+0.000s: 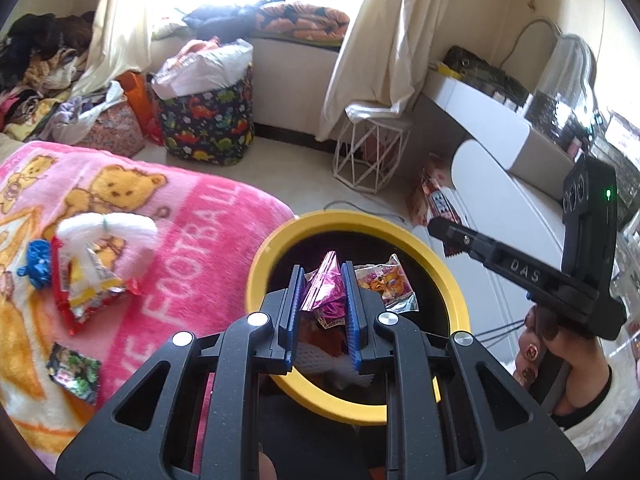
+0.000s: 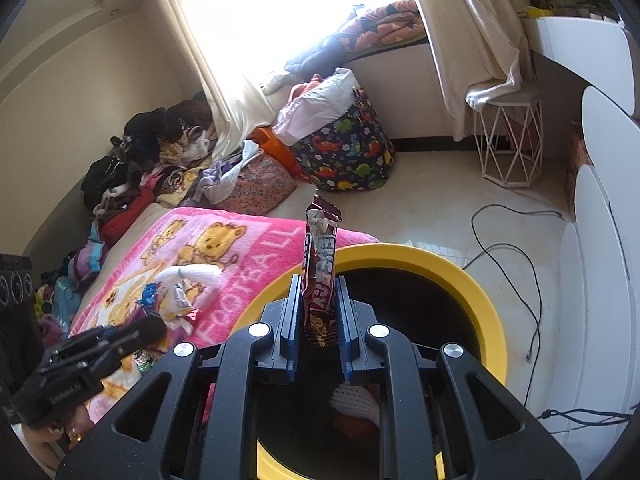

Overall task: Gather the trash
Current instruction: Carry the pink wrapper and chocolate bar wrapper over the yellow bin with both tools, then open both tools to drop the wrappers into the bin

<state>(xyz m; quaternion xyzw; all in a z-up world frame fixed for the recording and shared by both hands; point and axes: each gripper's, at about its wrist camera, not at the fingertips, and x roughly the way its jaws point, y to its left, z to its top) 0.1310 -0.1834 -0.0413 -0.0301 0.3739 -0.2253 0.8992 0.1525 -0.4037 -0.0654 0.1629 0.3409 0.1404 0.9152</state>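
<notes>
Wrappers (image 1: 324,288) in both tongs above bin rim (image 1: 360,220).

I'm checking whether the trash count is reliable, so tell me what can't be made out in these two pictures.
- Bin contents, left wrist view: the left gripper and its pink wrapper cover much of the inside.
- Bin depth, right wrist view: dark; the right gripper and its brown wrapper block it.
- Wrapper print on the blanket: too small.
</notes>
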